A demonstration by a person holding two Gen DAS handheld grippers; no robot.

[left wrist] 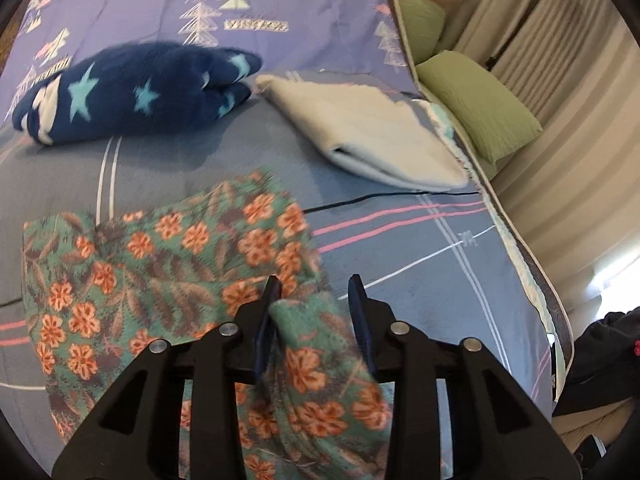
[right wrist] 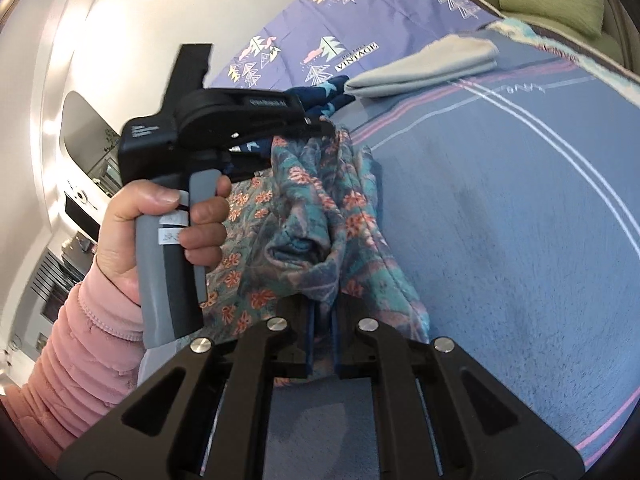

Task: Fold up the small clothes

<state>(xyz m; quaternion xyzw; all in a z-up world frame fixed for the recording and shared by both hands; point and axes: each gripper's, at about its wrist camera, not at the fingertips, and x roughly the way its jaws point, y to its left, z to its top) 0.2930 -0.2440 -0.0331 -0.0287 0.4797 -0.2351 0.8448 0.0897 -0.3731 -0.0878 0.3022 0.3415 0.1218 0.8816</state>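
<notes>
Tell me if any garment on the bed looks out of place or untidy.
The floral garment lies bunched and crumpled, one end in the right tongs. The star-print piece and white piece lie folded.

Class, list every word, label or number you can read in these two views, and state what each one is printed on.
"VINTAGE": on the purple bedsheet in the right wrist view, beside the printed trees.
Same sheet print, left wrist view: blurred, unreadable.
Embossed lettering on the black gripper body: too blurred.
White labels on the grey handle: too small.
</notes>
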